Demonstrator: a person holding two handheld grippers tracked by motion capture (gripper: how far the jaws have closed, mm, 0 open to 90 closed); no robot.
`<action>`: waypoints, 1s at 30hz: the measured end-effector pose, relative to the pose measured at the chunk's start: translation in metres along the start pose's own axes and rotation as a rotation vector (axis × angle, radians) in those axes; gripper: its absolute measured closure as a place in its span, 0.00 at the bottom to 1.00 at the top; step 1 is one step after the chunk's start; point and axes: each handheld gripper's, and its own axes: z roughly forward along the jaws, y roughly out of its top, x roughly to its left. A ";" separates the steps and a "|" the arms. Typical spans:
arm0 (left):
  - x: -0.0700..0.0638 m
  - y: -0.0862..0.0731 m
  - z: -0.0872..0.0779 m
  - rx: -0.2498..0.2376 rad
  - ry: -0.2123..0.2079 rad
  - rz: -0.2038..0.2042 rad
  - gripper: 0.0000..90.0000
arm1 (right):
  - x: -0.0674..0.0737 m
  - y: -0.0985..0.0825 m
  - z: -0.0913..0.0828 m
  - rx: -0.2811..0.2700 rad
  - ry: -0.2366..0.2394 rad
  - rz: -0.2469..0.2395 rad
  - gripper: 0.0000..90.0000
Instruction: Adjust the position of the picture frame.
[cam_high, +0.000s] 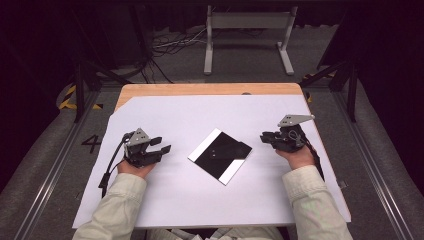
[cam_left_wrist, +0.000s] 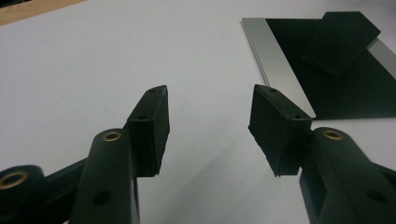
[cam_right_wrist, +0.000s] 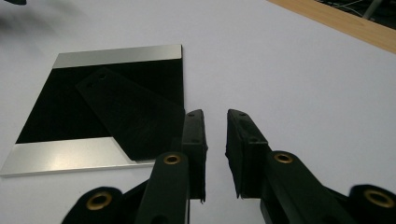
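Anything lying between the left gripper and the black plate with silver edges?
No. In the high view, only bare white sheet separates the left gripper from the plate.

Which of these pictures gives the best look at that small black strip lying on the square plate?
The right gripper view: the black strip lies close and whole across the square plate, its small holes visible. The left gripper view shows it farther off at the frame's corner; the high view shows it tiny, dark on dark.
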 end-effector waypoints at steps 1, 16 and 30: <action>0.000 0.000 0.000 0.000 0.000 0.000 0.53 | 0.000 0.001 0.000 -0.003 -0.001 -0.003 0.85; 0.000 -0.003 0.008 0.048 0.084 0.001 0.52 | -0.003 0.000 0.031 0.039 0.017 0.045 0.99; -0.004 -0.002 0.010 0.058 0.089 0.034 0.52 | 0.000 -0.014 0.058 0.147 0.042 0.057 0.99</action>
